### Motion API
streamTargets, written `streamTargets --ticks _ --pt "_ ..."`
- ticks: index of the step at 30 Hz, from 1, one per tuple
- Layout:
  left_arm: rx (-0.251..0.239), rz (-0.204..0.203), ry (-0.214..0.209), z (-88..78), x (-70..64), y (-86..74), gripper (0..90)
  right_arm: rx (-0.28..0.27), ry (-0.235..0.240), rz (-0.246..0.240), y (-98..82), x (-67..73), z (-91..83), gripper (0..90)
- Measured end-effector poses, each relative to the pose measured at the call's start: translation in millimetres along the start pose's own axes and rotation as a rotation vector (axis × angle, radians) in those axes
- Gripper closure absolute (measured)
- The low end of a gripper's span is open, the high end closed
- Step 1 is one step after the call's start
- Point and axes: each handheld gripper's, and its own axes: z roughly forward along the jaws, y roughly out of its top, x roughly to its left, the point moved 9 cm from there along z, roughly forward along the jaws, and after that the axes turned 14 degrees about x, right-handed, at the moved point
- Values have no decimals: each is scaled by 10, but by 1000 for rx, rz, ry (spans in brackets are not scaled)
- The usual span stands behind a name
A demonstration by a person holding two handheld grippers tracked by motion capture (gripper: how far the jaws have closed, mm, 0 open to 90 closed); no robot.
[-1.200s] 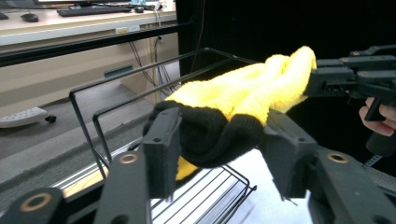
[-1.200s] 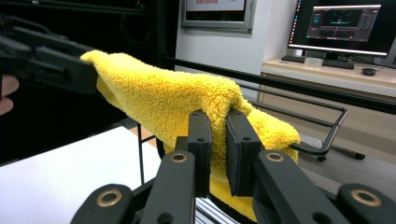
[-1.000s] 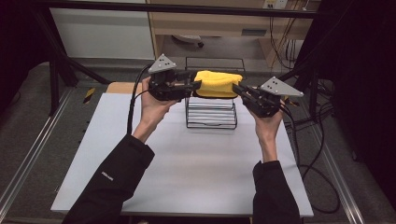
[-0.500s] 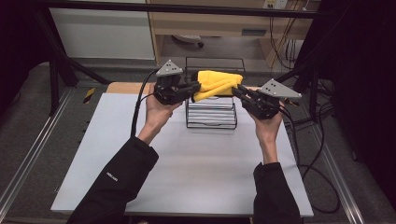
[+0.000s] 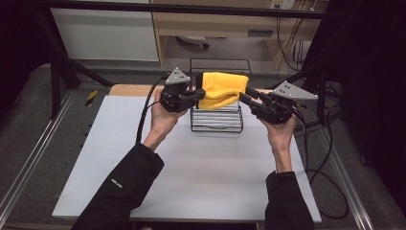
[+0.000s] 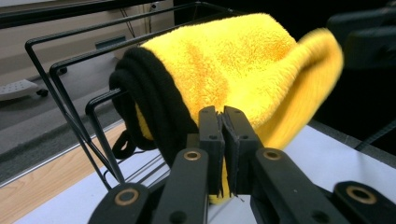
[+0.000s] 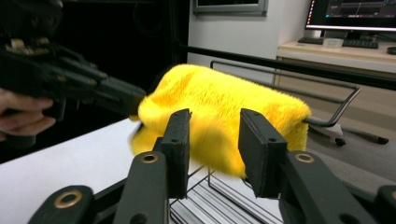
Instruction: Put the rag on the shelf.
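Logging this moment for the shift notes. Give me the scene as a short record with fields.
surface: white table
rack: black wire rack at the table's far middle
cloth: yellow cloth draped over the rack's top
left gripper: shut on the cloth's edge
right gripper: open, jaws apart just short of the cloth
hands: one on each gripper
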Motion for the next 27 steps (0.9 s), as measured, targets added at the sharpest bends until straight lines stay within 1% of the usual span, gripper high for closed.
streamTargets --ticks 3,5,8,10,13,17,20,22,25,27 --pt "6 -1 -2 28 4 -30 856 14 -2 10 32 -6 19 648" --pt "6 5 3 43 4 -48 855 41 6 22 8 2 79 690" --pt "10 8 4 59 -1 -70 860 98 6 35 -94 19 203 779" --pt "14 14 0 61 -16 -82 865 136 -9 47 -183 9 277 826" --pt "20 19 -2 68 -35 -103 864 161 -32 74 -280 -50 344 883" --pt "34 6 5 145 -26 -137 849 169 -71 87 -339 -143 375 900" --pt "48 -17 12 230 11 -168 827 178 -93 93 -376 -207 401 900" --pt "59 -25 17 285 36 -191 819 177 -95 97 -391 -233 417 900" --pt "51 -33 24 336 60 -200 769 172 -101 89 -393 -248 418 897" --pt "48 -36 20 349 63 -203 745 170 -100 86 -386 -245 412 887"
